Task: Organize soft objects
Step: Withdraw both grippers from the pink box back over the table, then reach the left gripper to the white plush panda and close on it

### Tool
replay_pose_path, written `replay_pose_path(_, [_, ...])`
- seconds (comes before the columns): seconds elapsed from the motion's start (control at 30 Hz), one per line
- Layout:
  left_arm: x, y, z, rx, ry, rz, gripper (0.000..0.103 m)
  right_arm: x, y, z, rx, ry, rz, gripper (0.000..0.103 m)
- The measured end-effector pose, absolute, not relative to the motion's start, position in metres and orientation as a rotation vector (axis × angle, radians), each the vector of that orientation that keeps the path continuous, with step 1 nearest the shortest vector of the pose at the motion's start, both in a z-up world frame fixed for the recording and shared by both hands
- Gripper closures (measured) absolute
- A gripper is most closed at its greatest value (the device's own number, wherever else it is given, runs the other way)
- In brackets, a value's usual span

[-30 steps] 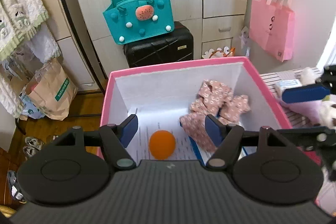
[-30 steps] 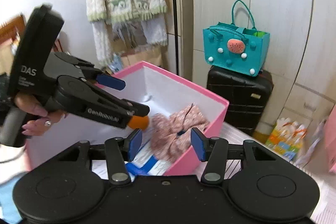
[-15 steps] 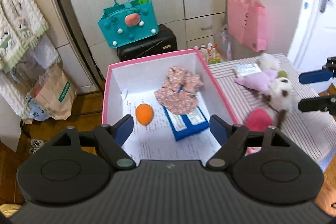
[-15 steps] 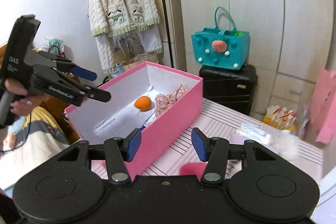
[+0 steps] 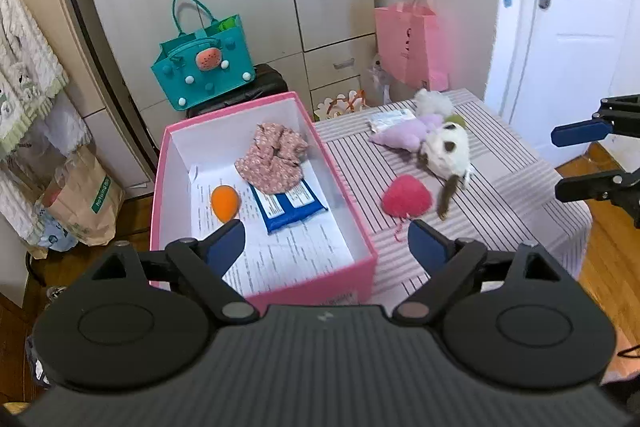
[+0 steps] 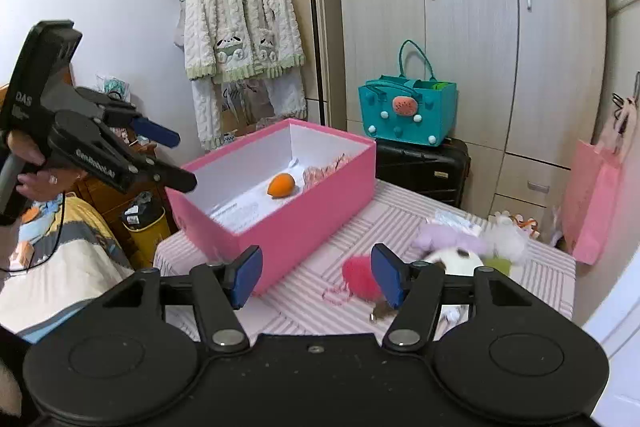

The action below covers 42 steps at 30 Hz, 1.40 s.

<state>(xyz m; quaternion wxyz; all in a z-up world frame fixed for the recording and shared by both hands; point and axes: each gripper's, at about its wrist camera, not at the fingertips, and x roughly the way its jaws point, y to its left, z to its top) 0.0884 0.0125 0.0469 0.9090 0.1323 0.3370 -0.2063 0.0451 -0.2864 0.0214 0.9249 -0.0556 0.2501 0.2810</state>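
A pink box stands on the striped table. Inside lie an orange sponge, a floral cloth and a blue packet. On the table beside it are a pink pompom, a white plush, a lilac plush and a white fluffy ball. My left gripper hovers above the box's near end, jaws opening, nothing between them. My right gripper is held back from the table, jaws opening, empty.
A teal bag sits on a black suitcase behind the box. A pink bag hangs on the wardrobe. A white door is at the right. A paper bag stands on the floor; a cardigan hangs on a rail.
Both grippers have pulled back from the box and widened their jaws. The orange sponge stays lying in the box. The table with the plush toys has come into view.
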Motion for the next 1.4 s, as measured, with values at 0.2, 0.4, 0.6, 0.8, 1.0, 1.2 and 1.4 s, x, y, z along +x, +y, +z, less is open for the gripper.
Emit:
replay_pose_path(0.2, [0.062,0.010,0.040,0.280,0.728,-0.432,0.013,0.009,-0.296,0.005,-0.136,0.510,0.533,0.035])
replay_pose_path(0.4, [0.044,-0.004,0.027,0.296,0.740,-0.481,0.008,-0.015,-0.298,-0.016,-0.133,0.501,0.497,0.028])
replay_pose_path(0.6, [0.038,-0.027,0.005,0.323,0.695,-0.493,0.003,-0.020,-0.310,-0.041,-0.092,0.494,0.495,0.016])
replay_pose_path(0.8, [0.051,-0.056,-0.019,0.312,0.694,-0.571,0.003,0.003,-0.328,-0.071,-0.057,0.466,0.451,0.015])
replay_pose_path(1.0, [0.071,-0.089,-0.032,0.286,0.634,-0.610,0.003,0.042,-0.356,-0.091,0.097,0.447,0.443,0.015])
replay_pose_path(1.2, [0.104,-0.116,-0.036,0.205,0.609,-0.593,0.004,0.073,-0.373,-0.109,0.235,0.441,0.431,0.015])
replay_pose_path(1.4, [0.133,-0.133,-0.034,0.085,0.587,-0.581,0.005,0.094,-0.371,-0.121,0.186,0.410,0.417,0.015])
